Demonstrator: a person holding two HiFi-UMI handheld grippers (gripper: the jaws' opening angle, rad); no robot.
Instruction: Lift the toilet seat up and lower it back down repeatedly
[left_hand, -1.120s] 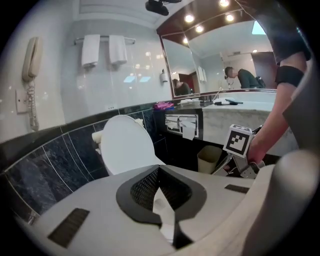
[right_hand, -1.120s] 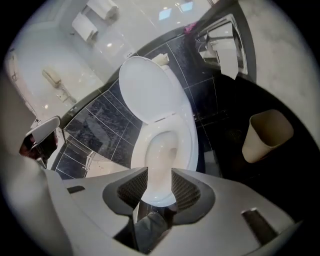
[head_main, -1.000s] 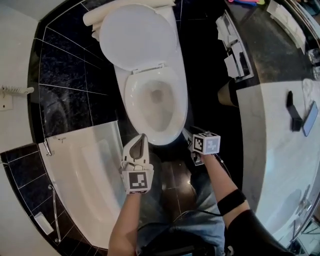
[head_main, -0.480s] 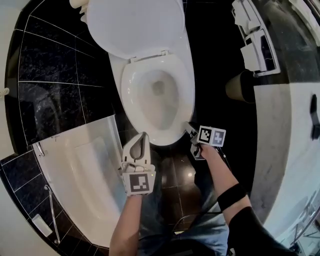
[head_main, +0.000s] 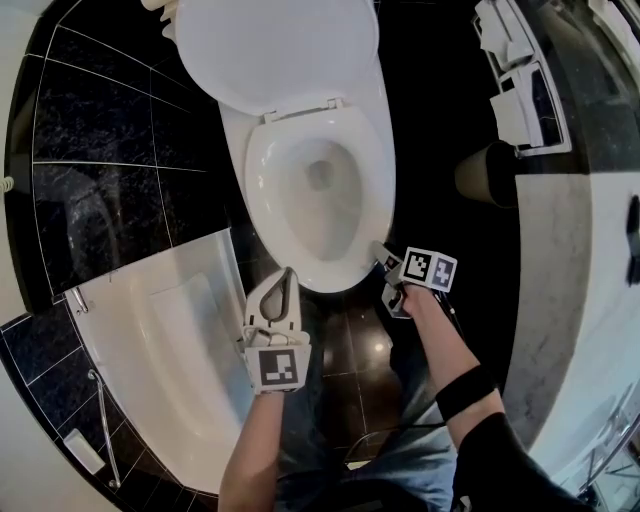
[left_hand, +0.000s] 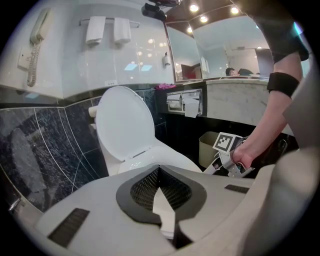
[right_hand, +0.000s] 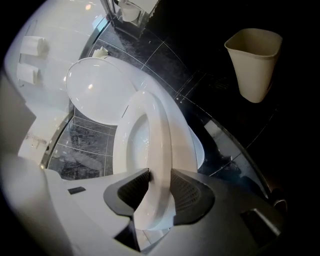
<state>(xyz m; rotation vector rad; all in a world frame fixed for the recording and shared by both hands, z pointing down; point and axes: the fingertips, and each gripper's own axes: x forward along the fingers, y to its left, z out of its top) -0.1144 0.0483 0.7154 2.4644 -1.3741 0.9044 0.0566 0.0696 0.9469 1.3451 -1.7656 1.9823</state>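
The white toilet has its lid (head_main: 275, 45) raised against the tank, and its seat (head_main: 378, 190) lies flat on the bowl. My right gripper (head_main: 381, 252) is at the seat's front right edge. In the right gripper view the seat's rim (right_hand: 157, 130) runs between the two dark pads, which have just been closing and now touch it on both sides (right_hand: 160, 172). My left gripper (head_main: 288, 272) hovers just in front of the bowl, shut and with nothing in it (left_hand: 159, 169). The left gripper view also shows the lid (left_hand: 122, 127) and the right gripper (left_hand: 220, 162).
A white bathtub (head_main: 170, 370) lies to the left of the toilet. A beige waste bin (head_main: 485, 172) stands on the dark tiled floor at the right. Behind it is a marble counter (head_main: 560, 230) with a paper holder (head_main: 520, 100).
The right gripper has rolled and settled onto the seat's front right rim. The head view has shifted closer to the toilet. The left gripper holds the same spot in front of the bowl.
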